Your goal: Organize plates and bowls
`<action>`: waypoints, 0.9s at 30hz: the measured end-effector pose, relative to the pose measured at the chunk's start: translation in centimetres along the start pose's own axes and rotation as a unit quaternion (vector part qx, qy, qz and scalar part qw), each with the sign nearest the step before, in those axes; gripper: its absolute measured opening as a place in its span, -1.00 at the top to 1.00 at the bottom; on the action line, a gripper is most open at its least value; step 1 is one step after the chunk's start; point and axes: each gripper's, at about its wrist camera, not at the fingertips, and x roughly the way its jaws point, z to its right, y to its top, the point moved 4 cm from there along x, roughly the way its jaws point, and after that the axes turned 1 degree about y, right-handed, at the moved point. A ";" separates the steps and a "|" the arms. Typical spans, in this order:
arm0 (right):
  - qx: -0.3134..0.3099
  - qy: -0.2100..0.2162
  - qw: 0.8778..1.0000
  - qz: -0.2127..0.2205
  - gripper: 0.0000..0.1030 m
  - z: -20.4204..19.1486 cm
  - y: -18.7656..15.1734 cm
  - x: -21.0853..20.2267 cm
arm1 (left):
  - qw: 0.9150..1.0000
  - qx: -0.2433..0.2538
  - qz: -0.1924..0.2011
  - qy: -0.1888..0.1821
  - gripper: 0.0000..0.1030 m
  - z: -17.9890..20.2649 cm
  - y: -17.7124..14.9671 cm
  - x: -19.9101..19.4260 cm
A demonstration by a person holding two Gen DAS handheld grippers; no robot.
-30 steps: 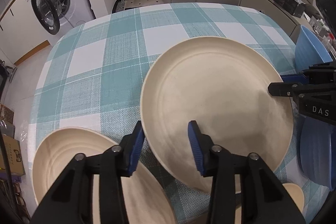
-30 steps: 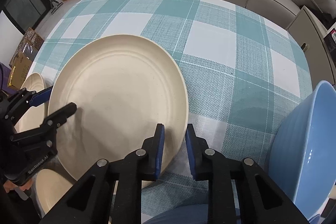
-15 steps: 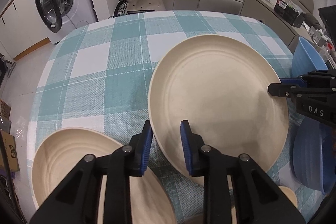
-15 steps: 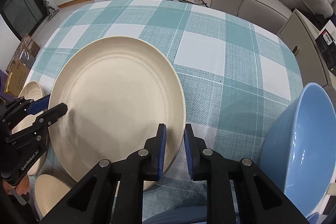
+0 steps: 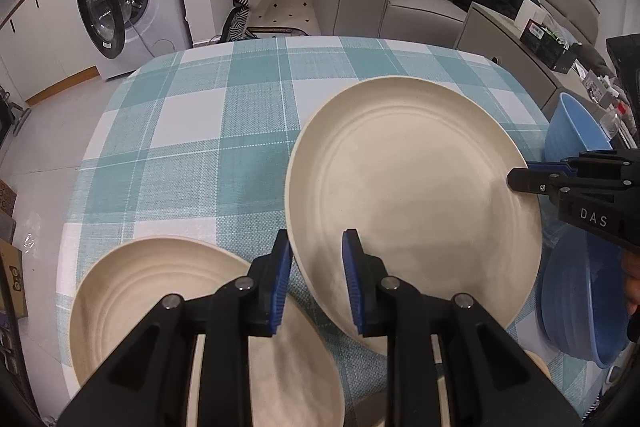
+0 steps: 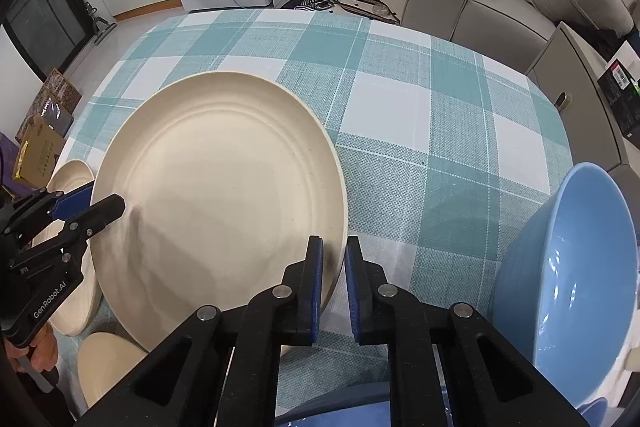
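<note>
Left gripper (image 5: 315,277) clamped on the near rim of the large cream plate (image 5: 412,195). Right gripper (image 6: 333,281) pinches the same plate's opposite rim. Plate tilted above the checked tablecloth (image 5: 224,131). Second cream plate (image 5: 160,311) lies lower left; blue bowl (image 6: 576,287) to the right.
</note>
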 end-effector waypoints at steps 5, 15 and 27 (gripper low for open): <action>-0.007 0.004 1.000 0.012 0.78 -0.6 0.0 -1.4 | 1.000 -0.004 0.015 0.001 0.54 -0.3 0.0 -1.5; -0.018 0.016 0.999 0.029 0.78 -1.9 -0.5 -3.8 | 0.999 -0.010 0.042 0.005 0.54 -0.9 -0.6 -4.5; -0.035 0.034 0.998 0.040 0.78 -3.7 -2.2 -6.0 | 0.998 -0.021 0.061 0.008 0.54 -1.6 -2.5 -6.9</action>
